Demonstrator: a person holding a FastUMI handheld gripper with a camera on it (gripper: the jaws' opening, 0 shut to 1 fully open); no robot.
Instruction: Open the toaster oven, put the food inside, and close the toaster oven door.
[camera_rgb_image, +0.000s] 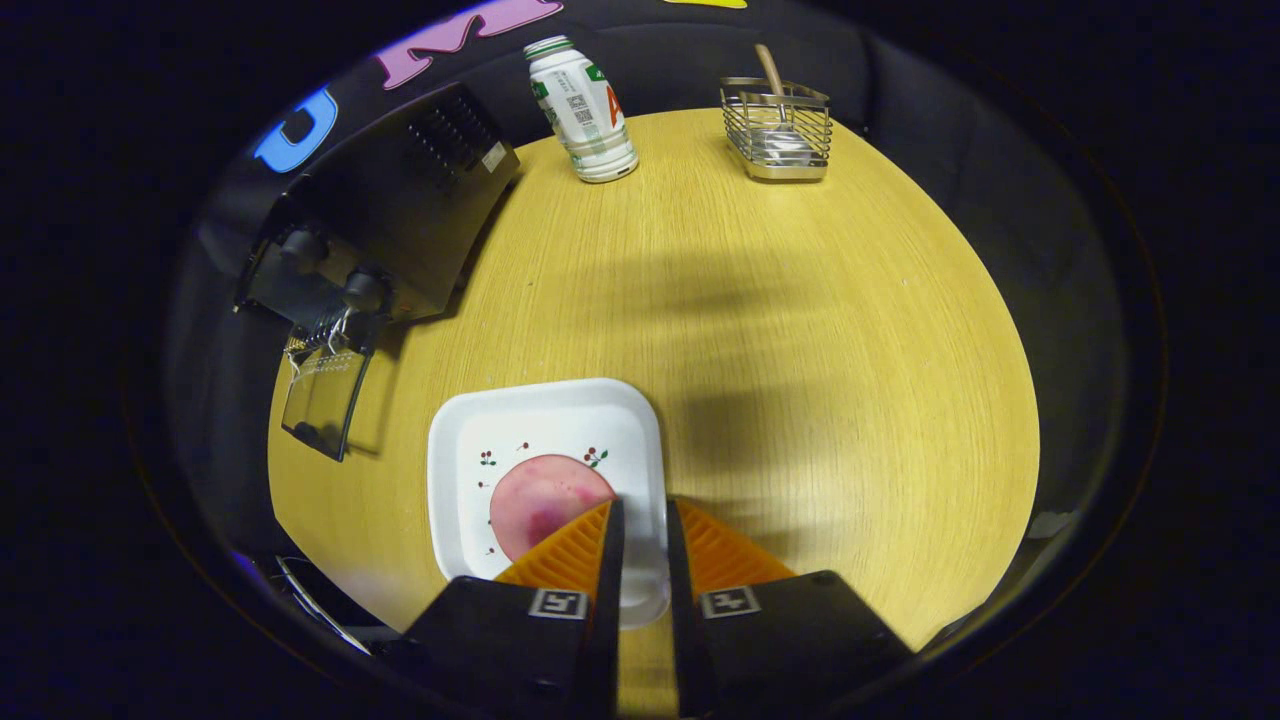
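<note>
The gripper (640, 515) points down and forward over the near edge of the round wooden table (800, 330), its two fingers close together with only a narrow slit between them and nothing clasped in it. The fingertips hang above the right part of a white square plate (560, 420) with small cherry prints, which sits near the table's near edge. On that plate lies the food, a round pink bun (535, 500), just left of the left finger and partly hidden by it; whether the finger touches it cannot be told. At the table's left edge stands the black toaster oven (400, 220), its glass door (320, 400) dropped open. At the far edge stand a white bottle (585, 115) and, to its right, a wire basket (778, 135) holding a wooden-handled utensil (770, 70).
</note>
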